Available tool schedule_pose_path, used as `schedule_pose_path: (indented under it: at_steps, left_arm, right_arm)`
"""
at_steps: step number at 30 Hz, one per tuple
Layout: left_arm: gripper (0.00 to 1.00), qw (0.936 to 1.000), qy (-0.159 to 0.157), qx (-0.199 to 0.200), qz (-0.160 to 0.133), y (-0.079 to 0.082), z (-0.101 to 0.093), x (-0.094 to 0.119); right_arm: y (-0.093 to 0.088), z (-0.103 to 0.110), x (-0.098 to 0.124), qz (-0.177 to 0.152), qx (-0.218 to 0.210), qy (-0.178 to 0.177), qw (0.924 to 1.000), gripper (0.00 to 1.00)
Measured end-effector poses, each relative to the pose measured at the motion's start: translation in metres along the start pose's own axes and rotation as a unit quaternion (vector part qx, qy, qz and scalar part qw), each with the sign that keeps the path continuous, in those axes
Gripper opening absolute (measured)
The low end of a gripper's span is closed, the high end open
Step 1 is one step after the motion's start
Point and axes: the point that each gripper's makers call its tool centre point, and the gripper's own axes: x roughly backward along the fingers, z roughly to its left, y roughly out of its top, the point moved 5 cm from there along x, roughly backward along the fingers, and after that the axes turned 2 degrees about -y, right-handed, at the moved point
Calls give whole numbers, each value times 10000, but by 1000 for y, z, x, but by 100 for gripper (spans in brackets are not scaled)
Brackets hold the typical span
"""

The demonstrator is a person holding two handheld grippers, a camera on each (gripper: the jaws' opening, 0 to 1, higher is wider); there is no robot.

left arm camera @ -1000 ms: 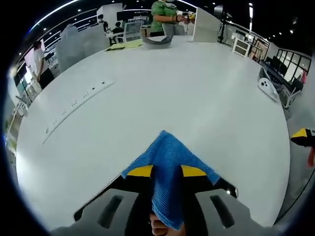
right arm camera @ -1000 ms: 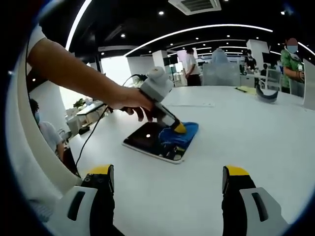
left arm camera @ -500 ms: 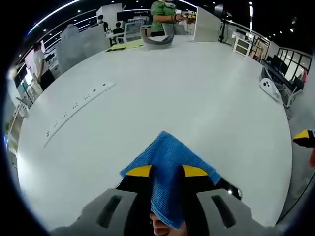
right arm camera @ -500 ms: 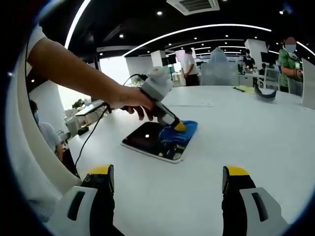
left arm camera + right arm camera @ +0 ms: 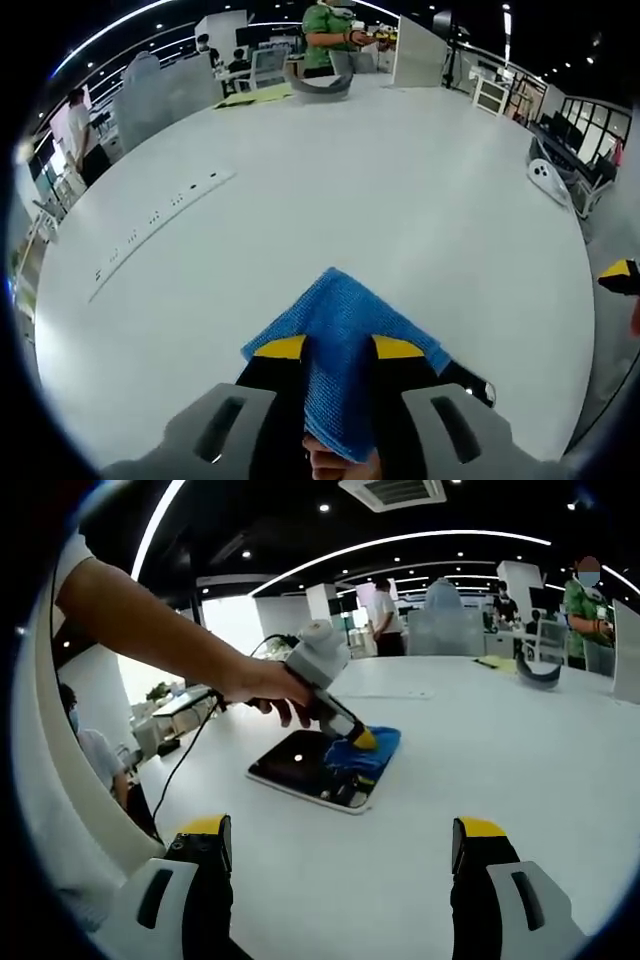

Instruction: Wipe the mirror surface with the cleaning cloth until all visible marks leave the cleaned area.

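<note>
Left gripper view: one left gripper (image 5: 335,350), jaws clamped on one blue cleaning cloth (image 5: 340,350), over one white counter (image 5: 380,190). Right gripper view: right gripper (image 5: 340,845) jaws stood wide, holding nothing; cloth pressed on one dark mirror (image 5: 300,760); open-plan office behind.

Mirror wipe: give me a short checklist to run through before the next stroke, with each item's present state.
1. Cloth clamped in left gripper: ok.
2. Cloth resting on the mirror: ok.
3. Mirror flat on the table: ok.
4. Right gripper open, clear of the mirror: ok.
5. Marks gone from the glass: cannot tell; it reads dark with reflections.
6. Mirror and cloth both visible: ok.
</note>
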Motion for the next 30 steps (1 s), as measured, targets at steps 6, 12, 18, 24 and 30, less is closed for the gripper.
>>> schedule_pose_path:
  at_steps: [6,12,18,24,30]
  left_arm:
    - [22,10000,11,-12,-24,-1,2,1]
    - [22,10000,-15,-25,-38,-4,5,3]
    - [22,10000,-14,-16,-30,-7,9,6]
    - [22,10000,-14,-8,-35,-8,10,7]
    - [22,10000,-59,-22,-33,-11,15,10]
  right_arm:
    - [1,0,-1,-5,11,3,10000,91]
    - [1,1,-2,14,33,21,10000,91]
    - [1,1,-3,30,43,31,10000,91]
    - [1,2,-4,49,71,59,9999,91]
    - [3,2,-4,35,66,55,10000,91]
